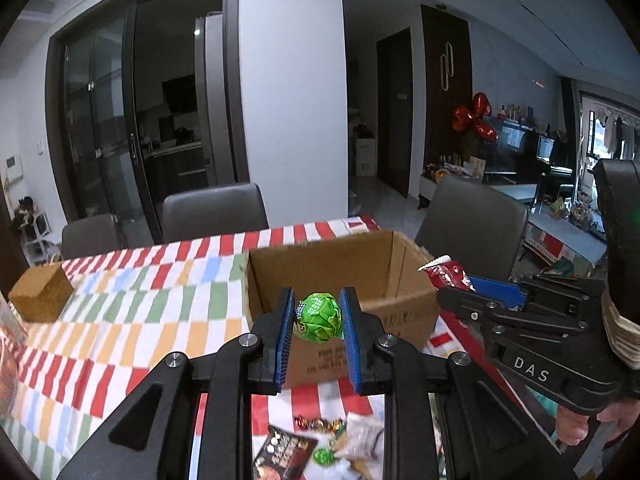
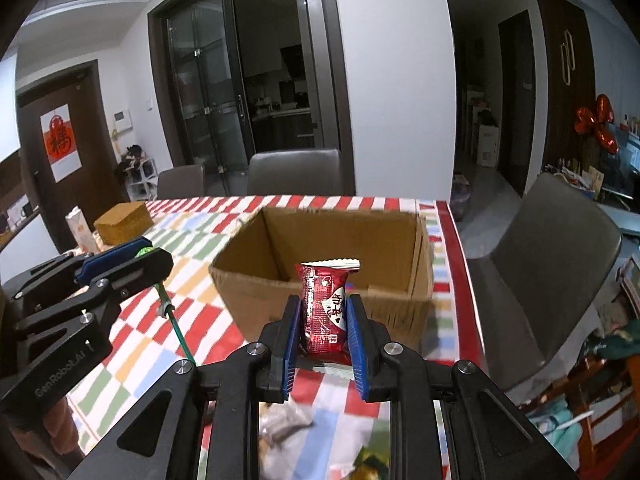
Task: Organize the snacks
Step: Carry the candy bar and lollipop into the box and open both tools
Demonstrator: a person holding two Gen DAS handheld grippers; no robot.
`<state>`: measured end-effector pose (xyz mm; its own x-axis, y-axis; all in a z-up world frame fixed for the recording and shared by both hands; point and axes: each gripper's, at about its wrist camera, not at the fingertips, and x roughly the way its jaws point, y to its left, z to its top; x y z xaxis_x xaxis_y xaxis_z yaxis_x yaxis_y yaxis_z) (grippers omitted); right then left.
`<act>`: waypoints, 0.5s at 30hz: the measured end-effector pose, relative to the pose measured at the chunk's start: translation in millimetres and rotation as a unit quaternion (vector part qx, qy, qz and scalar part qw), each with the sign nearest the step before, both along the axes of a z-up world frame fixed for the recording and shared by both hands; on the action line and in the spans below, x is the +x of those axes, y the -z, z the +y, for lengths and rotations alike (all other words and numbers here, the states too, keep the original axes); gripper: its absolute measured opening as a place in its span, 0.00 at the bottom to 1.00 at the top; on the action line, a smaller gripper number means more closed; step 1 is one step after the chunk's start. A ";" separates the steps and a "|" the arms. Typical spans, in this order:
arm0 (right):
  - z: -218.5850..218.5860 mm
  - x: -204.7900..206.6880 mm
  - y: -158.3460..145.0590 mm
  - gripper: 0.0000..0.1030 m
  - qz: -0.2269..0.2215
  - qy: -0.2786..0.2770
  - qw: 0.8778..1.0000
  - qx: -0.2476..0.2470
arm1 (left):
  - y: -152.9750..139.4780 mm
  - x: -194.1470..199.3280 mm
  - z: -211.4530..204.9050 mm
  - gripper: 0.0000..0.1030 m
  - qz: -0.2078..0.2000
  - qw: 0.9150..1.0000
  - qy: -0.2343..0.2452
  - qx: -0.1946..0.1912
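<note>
- My left tongs grip a green lollipop, frame centre, before the cardboard box.
- My right tongs pinch a red snack packet; releasing early would likely drop either short of the box.

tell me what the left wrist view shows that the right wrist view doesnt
Only the left wrist view shows the green lollipop's head between the left hand-held gripper's blue pads, and loose snacks on the cloth below. Only the right wrist view shows the lollipop's green stick hanging down, a carton and a red door poster. Both show the cardboard box, red snack packet, right hand-held gripper and brown block.
</note>
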<state>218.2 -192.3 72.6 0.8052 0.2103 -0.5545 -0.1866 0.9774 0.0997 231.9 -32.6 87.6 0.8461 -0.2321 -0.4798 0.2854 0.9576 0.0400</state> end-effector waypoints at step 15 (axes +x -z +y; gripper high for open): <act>-10.9 61.3 -19.7 0.23 0.001 0.007 1.000 -0.022 | -17.9 73.1 -3.2 0.23 -0.008 1.000 -0.008 0.007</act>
<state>279.5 -203.2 92.3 0.8063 0.1744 -0.5652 -0.1733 0.9833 0.0561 305.1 -35.9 105.4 0.8572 -0.2127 -0.4691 0.2702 0.9610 0.0581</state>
